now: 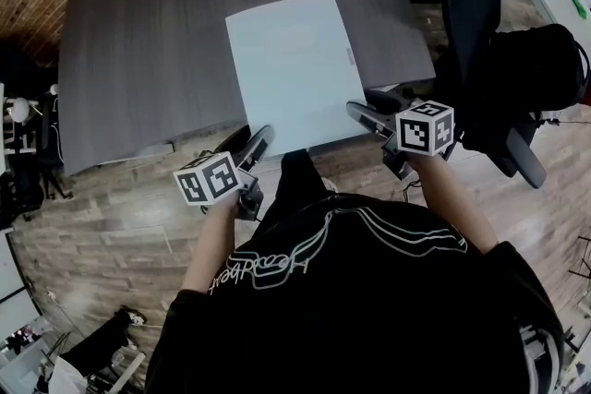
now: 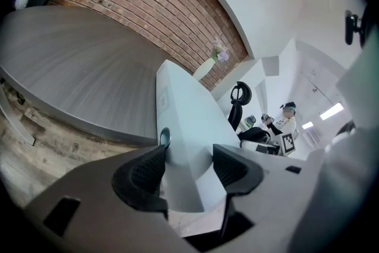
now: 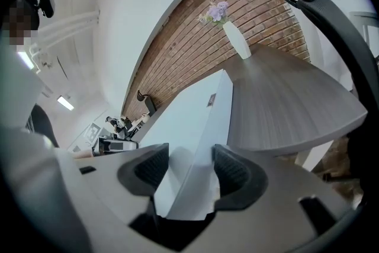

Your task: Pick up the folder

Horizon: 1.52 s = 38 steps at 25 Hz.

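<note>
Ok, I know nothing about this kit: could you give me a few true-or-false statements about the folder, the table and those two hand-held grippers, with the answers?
1. The folder's near end sticks out past the edge of the grey table. True.
2. Only the left gripper has the folder between its jaws. False: the right gripper has it too, each at one near corner.
3. A white vase with flowers stands at the table's far side, by the brick wall. True.
4. The folder is bright red. False: it is very pale, almost white.
</note>
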### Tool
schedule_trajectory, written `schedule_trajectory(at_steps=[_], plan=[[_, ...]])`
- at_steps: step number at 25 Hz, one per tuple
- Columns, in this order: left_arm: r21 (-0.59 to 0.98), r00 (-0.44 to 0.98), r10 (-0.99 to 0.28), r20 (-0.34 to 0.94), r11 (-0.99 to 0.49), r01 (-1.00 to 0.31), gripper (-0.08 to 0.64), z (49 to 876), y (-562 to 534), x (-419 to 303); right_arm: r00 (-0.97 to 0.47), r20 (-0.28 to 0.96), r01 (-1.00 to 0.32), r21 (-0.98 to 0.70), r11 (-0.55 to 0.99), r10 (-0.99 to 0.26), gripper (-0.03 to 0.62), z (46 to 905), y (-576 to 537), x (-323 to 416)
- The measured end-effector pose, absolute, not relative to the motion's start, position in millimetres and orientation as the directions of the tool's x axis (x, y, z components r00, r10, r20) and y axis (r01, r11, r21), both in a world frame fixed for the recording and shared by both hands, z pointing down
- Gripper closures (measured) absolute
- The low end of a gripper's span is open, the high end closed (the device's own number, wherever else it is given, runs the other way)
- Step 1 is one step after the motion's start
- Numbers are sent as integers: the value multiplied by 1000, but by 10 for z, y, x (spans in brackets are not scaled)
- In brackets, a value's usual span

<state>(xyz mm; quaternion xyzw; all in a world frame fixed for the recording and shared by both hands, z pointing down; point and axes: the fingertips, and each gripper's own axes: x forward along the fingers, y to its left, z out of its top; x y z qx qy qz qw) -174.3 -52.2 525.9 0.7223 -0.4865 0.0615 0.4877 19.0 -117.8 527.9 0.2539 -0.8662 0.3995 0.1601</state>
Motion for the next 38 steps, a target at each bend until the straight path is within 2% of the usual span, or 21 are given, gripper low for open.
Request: schedule_trajectory(at_steps=[7,12,17,28,38], plan=[[659,543,-655,526,-89,-747,305,5215,-543,-1746,-831,459,-554,-629,546,-314,371,5250,-1177,193],[701,614,-621,487,-142,-699,238,5226,-470,-1727,-859,435,-510,-672,538,-270,339,5271,-1086,219],[761,692,-566,447,-166,-627,212,5315,-363,-1667,-890,401,-453,-737,502,-215,308,5364,-998,252],[835,761,-526,379,-160,-527,202,5396,-357,-1571,-946,275,-321,-860,396,-170,299,5444,-913,184],[821,760,-517,393,-176,-544,204,5414,-375,-1552,-946,270,-322,-859,399,-181,301,5450,-922,198]])
